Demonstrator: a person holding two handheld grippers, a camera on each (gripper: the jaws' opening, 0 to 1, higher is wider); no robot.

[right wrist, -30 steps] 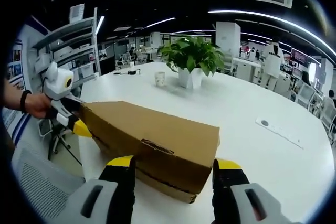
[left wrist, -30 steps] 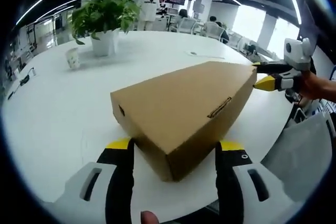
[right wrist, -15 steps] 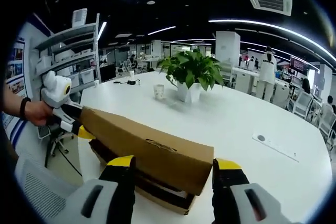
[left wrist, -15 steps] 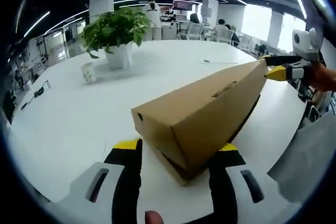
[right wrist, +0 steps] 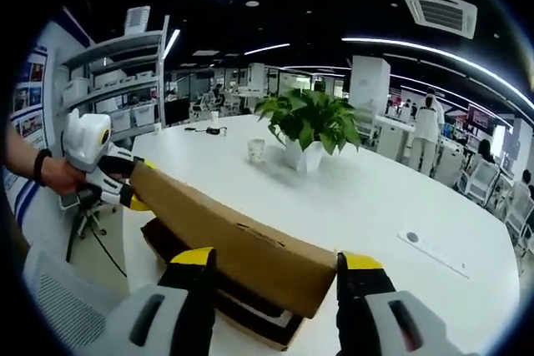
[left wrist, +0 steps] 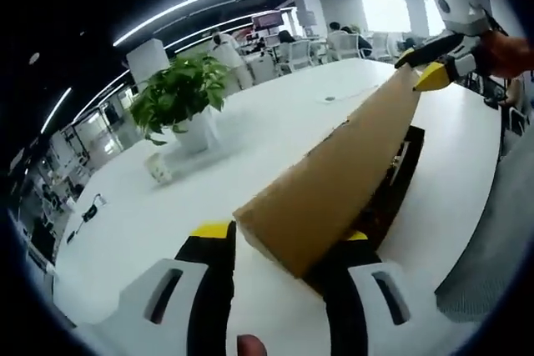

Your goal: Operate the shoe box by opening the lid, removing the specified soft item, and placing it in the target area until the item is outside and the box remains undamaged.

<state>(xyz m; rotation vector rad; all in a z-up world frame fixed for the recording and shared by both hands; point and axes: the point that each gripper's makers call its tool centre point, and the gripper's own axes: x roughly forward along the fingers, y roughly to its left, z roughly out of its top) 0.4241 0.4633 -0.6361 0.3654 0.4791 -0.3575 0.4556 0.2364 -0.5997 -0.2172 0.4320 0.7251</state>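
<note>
The brown cardboard lid [left wrist: 334, 177] of the shoe box hangs tilted above the box base [left wrist: 399, 174], whose dark inside shows under it. My left gripper [left wrist: 279, 243] is shut on the lid's near end. At the far end of the lid, my right gripper [left wrist: 425, 60] holds the corner. In the right gripper view the lid [right wrist: 225, 235] sits between the jaws of my right gripper [right wrist: 271, 260], and my left gripper [right wrist: 125, 188] clamps its far end. The base [right wrist: 171, 239] lies on the white table [right wrist: 375, 198]. What is inside the box is hidden.
A potted plant [left wrist: 179, 97] [right wrist: 310, 122] and a paper cup [left wrist: 158, 171] [right wrist: 256, 149] stand farther back on the table. A small round thing [right wrist: 411, 238] lies to the right. Shelves [right wrist: 125, 72] stand behind a hand [right wrist: 50, 174]. Office chairs and people are in the background.
The lid has risen off the base with both grippers still on its ends. The gap under it has widened and the dark inside of the box now shows.
</note>
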